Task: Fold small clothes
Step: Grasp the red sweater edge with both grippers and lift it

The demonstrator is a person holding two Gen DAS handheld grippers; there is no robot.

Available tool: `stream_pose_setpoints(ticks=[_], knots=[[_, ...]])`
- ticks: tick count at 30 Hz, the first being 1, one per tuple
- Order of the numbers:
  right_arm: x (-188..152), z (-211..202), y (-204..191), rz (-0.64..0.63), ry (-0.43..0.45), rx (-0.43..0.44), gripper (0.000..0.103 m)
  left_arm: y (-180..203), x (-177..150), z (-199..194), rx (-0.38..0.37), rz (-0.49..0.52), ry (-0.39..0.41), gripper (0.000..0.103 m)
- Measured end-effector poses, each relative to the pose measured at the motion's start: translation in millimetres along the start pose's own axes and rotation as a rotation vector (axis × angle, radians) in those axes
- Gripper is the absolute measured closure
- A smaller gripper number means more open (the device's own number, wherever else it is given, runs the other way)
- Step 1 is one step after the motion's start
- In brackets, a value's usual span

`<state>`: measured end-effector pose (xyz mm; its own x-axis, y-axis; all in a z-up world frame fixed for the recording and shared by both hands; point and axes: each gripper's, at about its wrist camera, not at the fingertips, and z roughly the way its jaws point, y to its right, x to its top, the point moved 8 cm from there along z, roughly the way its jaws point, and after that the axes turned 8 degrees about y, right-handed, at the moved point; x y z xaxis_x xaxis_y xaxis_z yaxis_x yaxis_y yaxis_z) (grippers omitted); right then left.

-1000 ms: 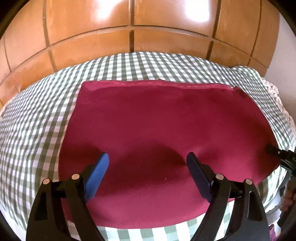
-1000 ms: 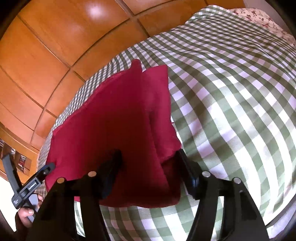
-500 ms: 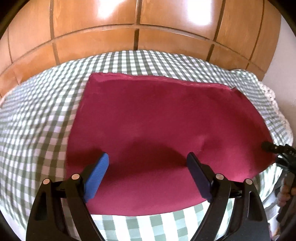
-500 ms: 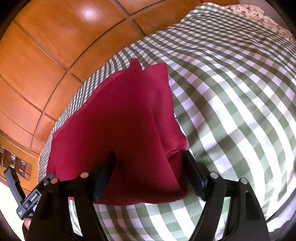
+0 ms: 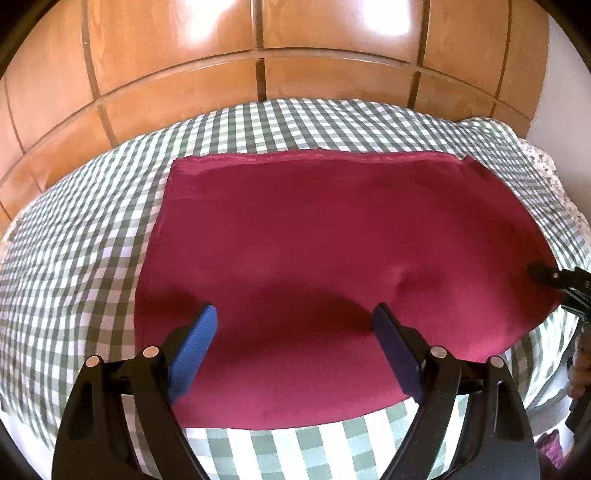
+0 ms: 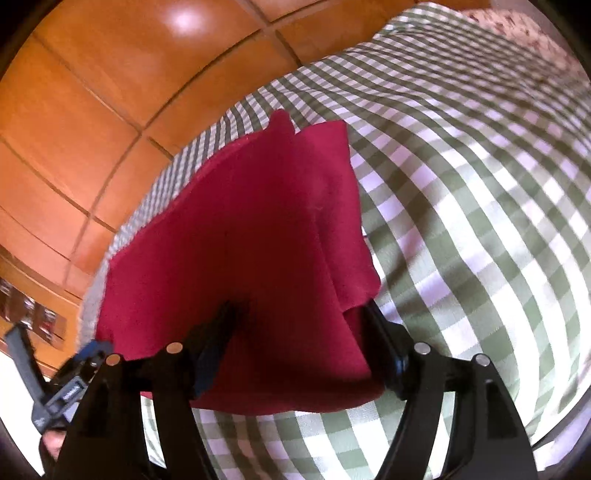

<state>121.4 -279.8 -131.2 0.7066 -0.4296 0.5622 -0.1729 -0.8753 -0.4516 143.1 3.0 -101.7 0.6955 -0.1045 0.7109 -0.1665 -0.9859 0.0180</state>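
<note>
The left claw (image 5: 293,319) is spread wide with nothing in it; the blue pad and the darker one just hang over the near part of the red cloth (image 5: 332,266), casting a shadow on it; I can't see either pad touching the fabric. The right claw (image 6: 297,317) is about halfway open and its jaws have just eased a bit wider; the near right corner of the cloth sits bunched between them, with a fold running up from the right finger (image 6: 384,354); whether the pads really pinch it I can't tell, looks more loose than clamped to me.

Moving out from there; the cloth is a dark red rectangle lying mostly flat on the bed, its far edge straight with a hem showing, and along its right side an extra layer doubles over. Under it is a green and white checked bedspread (image 5: 92,221); a bit of flowery fabric (image 6: 517,29) peeks out at the far right corner of the bed. Behind the bed runs a glossy wooden panelled wall (image 5: 166,55) catching window glare.
</note>
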Motion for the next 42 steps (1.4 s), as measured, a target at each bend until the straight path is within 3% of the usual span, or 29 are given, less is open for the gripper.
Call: stream_pose_setpoints(ticks=[2, 4, 7, 12, 16, 22, 28, 33, 38, 42], knots=[[0.3, 0.7, -1.3, -0.019, -0.007, -0.022, 0.043, 0.9, 0.2, -1.7, -0.009, -0.005, 0.005, 0.018], [1.2, 1.0, -6.8, -0.037, -0.018, -0.028, 0.061, 0.1, 0.2, -2.6, -0.016, -0.012, 0.011, 0.018], [3.6, -0.2, -23.0, -0.101, -0.022, -0.063, 0.072, -1.8, -1.4, -3.1, -0.032, -0.029, 0.013, 0.018], [13.3, -7.1, -44.9, -0.092, -0.005, -0.015, 0.077, -9.1, -4.9, -3.9, -0.053, -0.068, 0.007, 0.018], [20.7, -15.0, -82.5, -0.116, -0.002, 0.07, 0.079, -20.3, -6.6, -7.1, -0.136, -0.166, 0.001, 0.018], [13.6, -15.8, -176.2, -0.25, -0.02, 0.228, 0.08, -60.9, 0.5, -19.4, -0.321, -0.417, 0.024, 0.018], [-29.0, 14.2, -252.5, -0.376, -0.108, 0.35, 0.081, -89.6, 15.4, -30.2, -0.537, -0.589, 0.056, 0.019], [-70.7, 48.0, -268.6, -0.453, -0.182, 0.33, 0.081, -83.8, 31.7, -22.3, -0.641, -0.635, 0.042, 0.014], [-88.1, 52.1, -276.1, -0.616, -0.141, 0.279, 0.079, -65.4, 48.6, 4.8, -0.706, -0.666, -0.036, 0.011], [-108.4, 41.0, -291.7, -0.779, -0.097, 0.322, 0.052, -50.5, 69.1, 16.9, -0.67, -0.625, -0.089, 0.01]])
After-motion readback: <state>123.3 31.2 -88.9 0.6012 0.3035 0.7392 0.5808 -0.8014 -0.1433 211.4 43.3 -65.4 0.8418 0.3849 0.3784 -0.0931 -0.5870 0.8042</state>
